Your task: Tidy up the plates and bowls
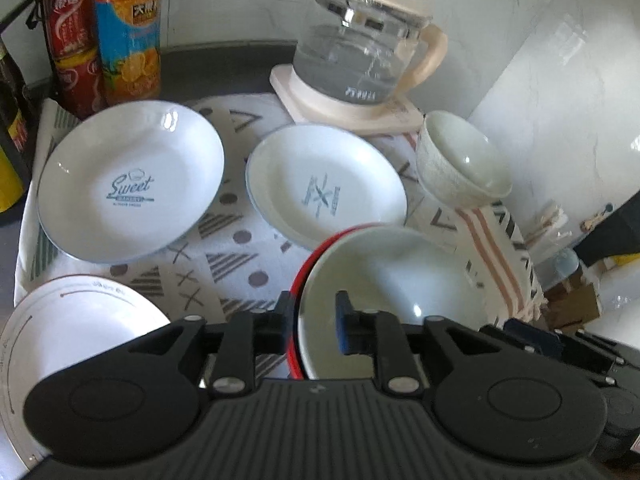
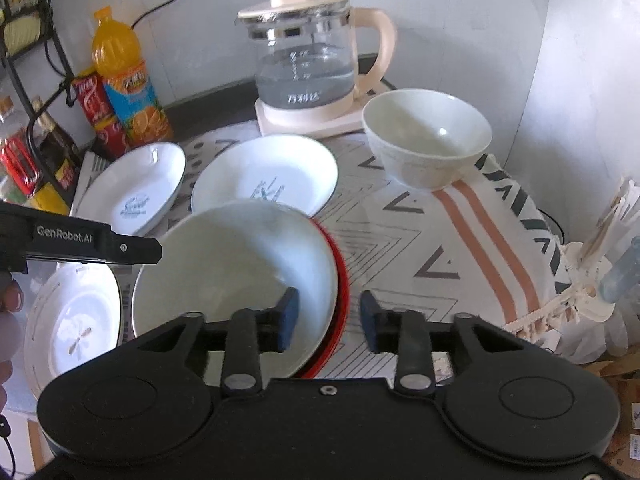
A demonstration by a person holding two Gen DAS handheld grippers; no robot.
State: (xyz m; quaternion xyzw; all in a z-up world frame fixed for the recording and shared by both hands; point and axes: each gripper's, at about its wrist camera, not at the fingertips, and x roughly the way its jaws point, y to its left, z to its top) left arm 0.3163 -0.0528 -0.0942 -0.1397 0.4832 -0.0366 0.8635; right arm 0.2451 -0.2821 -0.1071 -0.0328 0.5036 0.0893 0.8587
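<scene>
A large bowl, white inside and red outside (image 1: 384,280) (image 2: 236,276), sits tilted near the front of a patterned cloth. My left gripper (image 1: 314,328) straddles its left rim, one finger inside and one outside. My right gripper (image 2: 328,320) straddles its right rim the same way, jaws wide. Behind lie a "Sweet" plate (image 1: 128,184) (image 2: 136,188) and a second white plate (image 1: 326,188) (image 2: 266,176). A small white bowl (image 1: 460,160) (image 2: 426,136) stands at the right. A third plate (image 1: 72,340) (image 2: 72,320) lies front left.
A glass kettle on a cream base (image 1: 360,56) (image 2: 308,68) stands at the back. An orange juice bottle (image 1: 128,32) (image 2: 128,76) and red cans (image 1: 72,40) (image 2: 100,112) stand back left. White walls close the right side. The cloth (image 2: 460,240) hangs over the right edge.
</scene>
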